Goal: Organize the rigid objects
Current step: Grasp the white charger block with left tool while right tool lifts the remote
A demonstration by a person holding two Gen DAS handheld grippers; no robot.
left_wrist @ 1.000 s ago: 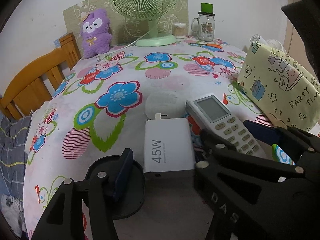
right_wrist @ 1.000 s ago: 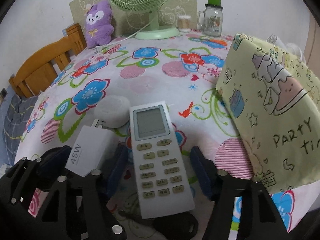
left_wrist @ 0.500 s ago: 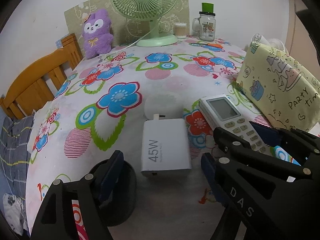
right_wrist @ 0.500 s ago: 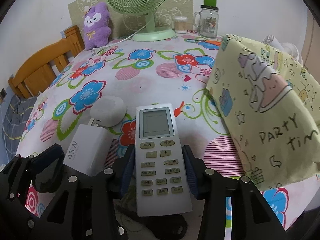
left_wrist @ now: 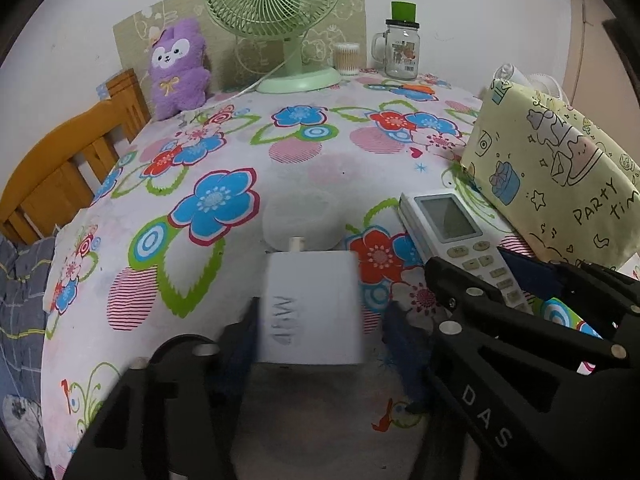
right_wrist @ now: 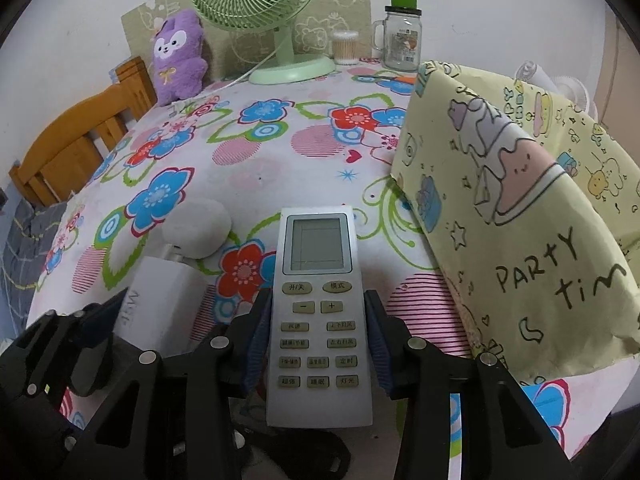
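- One white 45W charger block (left_wrist: 312, 306) lies on the flower-patterned bench (left_wrist: 224, 152), prong touching a round white case (left_wrist: 302, 220).
- The left hand-held gripper (left_wrist: 320, 332) has just closed its jaws; the left pad meets the block's side, the right contact is blurred.
- One grey remote (right_wrist: 318, 312) with a screen and beige buttons lies beside a yellow bag (right_wrist: 520, 216).
- The right hand-held gripper (right_wrist: 318, 336) clamps the remote's sides.
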